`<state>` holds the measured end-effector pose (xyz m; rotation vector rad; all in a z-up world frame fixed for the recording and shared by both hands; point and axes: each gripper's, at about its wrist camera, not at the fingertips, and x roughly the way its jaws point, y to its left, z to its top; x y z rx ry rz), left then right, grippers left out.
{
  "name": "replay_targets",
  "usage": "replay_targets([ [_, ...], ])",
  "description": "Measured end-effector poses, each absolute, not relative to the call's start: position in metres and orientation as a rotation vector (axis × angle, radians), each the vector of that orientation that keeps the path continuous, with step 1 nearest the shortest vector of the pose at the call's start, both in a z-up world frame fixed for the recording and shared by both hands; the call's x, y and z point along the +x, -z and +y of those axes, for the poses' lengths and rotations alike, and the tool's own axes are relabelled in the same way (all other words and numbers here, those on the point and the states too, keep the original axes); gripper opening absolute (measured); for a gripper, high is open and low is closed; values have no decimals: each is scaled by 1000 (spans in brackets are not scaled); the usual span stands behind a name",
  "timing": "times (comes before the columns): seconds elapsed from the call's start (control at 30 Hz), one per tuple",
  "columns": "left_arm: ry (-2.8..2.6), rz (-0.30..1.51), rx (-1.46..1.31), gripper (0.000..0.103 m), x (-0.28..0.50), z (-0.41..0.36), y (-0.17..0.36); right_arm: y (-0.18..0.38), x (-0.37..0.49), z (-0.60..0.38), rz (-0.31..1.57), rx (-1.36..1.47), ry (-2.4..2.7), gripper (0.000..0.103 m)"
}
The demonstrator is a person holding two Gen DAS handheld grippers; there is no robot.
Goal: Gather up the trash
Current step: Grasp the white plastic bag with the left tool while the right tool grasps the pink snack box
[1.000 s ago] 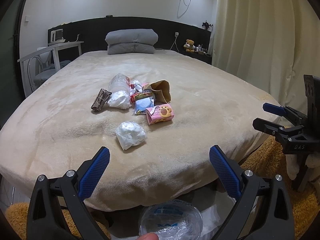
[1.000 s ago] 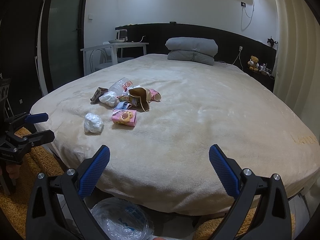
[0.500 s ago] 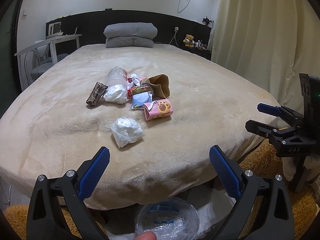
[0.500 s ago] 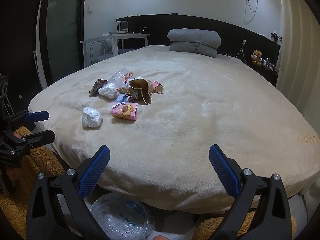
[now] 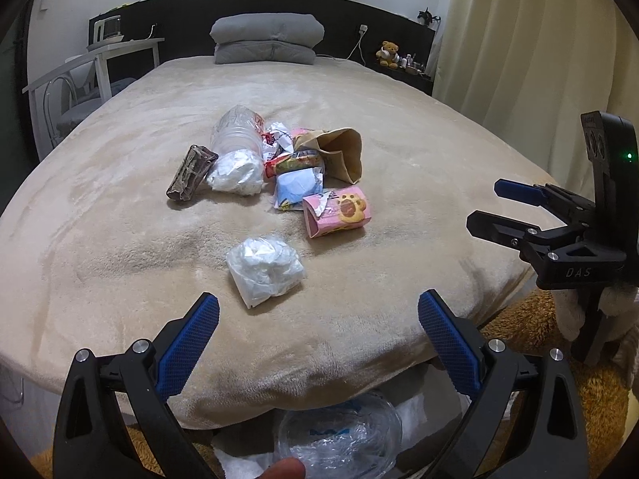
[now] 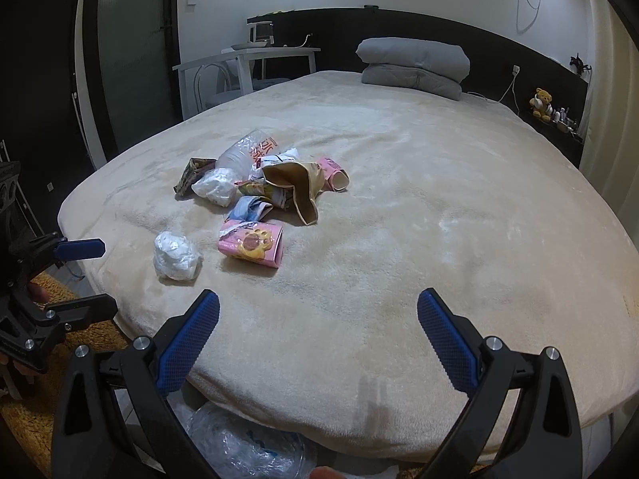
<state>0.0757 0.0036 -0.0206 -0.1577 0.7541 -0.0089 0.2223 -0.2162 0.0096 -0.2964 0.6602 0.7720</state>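
I hold a gripper in each hand at the foot of a wide bed covered with a beige plush blanket. My left gripper has its blue-padded fingers spread wide and empty; my right gripper is likewise spread and grasps nothing. The trash lies in a loose heap toward the middle of the bed. Nearest me, at twelve o'clock from the left gripper, sits a crumpled white plastic wad, apart from the rest. Beyond it, toward one o'clock, lies a pink cardboard snack box with a paw print, then a brown paper bag lying open, a crushed clear plastic bottle at eleven o'clock, and a dark flattened wrapper to its left. Below the bed edge, at six o'clock, a clear plastic bag mouth waits. I judge the risks are these: the soft wad may squash and slip between my fingers; the plush pile could get pinched along with it; reaching into the touching heap could scatter light pieces; and a drop made too early could miss the bag.
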Motion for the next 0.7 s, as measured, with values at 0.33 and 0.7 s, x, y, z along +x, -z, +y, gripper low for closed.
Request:
replay_targets([
  [0.33, 21, 867, -171, 97, 109, 15, 34, 1, 265, -172, 731, -296, -895, 96],
  [0.7, -23, 951, -159, 88, 143, 33, 47, 34, 293, -125, 973, -232, -955, 85],
])
